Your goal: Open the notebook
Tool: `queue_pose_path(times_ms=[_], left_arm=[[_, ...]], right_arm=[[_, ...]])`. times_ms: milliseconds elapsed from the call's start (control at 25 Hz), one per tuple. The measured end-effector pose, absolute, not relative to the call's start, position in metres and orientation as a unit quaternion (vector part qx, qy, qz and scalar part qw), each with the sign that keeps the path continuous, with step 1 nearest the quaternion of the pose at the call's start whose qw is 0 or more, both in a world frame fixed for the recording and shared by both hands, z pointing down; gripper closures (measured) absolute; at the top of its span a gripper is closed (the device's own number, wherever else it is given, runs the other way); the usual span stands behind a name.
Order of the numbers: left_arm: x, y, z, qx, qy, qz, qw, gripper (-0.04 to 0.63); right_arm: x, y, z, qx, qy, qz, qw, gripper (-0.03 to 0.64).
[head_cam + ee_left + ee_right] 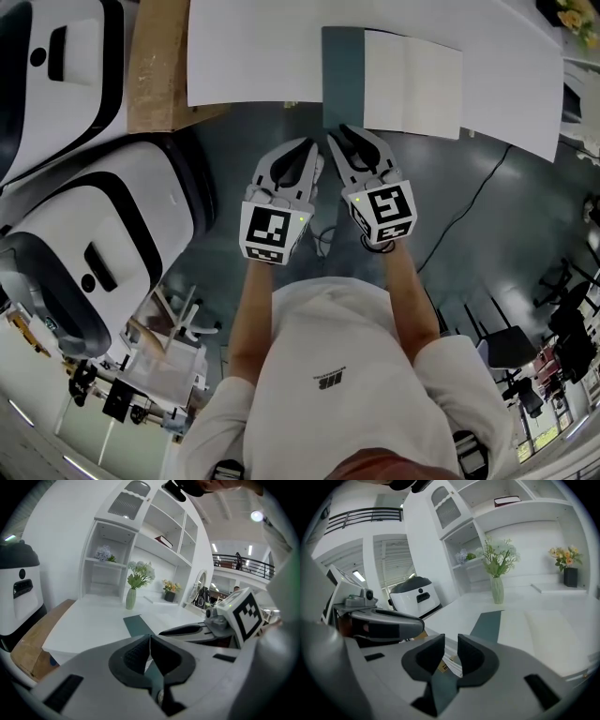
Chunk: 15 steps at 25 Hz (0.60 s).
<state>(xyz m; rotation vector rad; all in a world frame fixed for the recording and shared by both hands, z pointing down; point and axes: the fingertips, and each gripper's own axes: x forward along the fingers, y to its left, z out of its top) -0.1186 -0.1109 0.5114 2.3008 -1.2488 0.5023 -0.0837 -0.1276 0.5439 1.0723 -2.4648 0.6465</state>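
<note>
Notebook point(412, 84) lies spread just beyond right tool point(345, 133), jaws parted; left tool point(311, 145) closed empty.

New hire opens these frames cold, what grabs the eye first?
First the notebook, lying open on the white table, dark teal cover to the left of blank pages. Next the two grippers side by side at the table's near edge: the left gripper with jaws together and empty, the right gripper with jaws apart just at the notebook's near edge. Bulky white-and-black machines stand at the head view's left.
</note>
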Motion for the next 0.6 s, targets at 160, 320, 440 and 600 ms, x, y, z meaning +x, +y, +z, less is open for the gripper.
queue_pose_path(times_ms=[160,320,440,600], left_arm=[[-0.122,-0.112,0.505,0.841,-0.454,0.181,0.232,0.595],[-0.123,-0.113,0.498,0.844,-0.451,0.179,0.228,0.595],[-0.123,-0.114,0.494,0.846,-0.449,0.179,0.226,0.595],[-0.123,-0.113,0.489,0.848,-0.448,0.175,0.225,0.595]], right_arm=[[-0.076,-0.133,0.528,0.396,-0.873,0.215,0.185,0.559],[-0.069,-0.135,0.515,0.403,-0.873,0.201,0.188,0.582],[-0.066,-0.134,0.510,0.405,-0.872,0.197,0.191,0.584],[-0.062,-0.130,0.502,0.410,-0.870,0.195,0.192,0.588]])
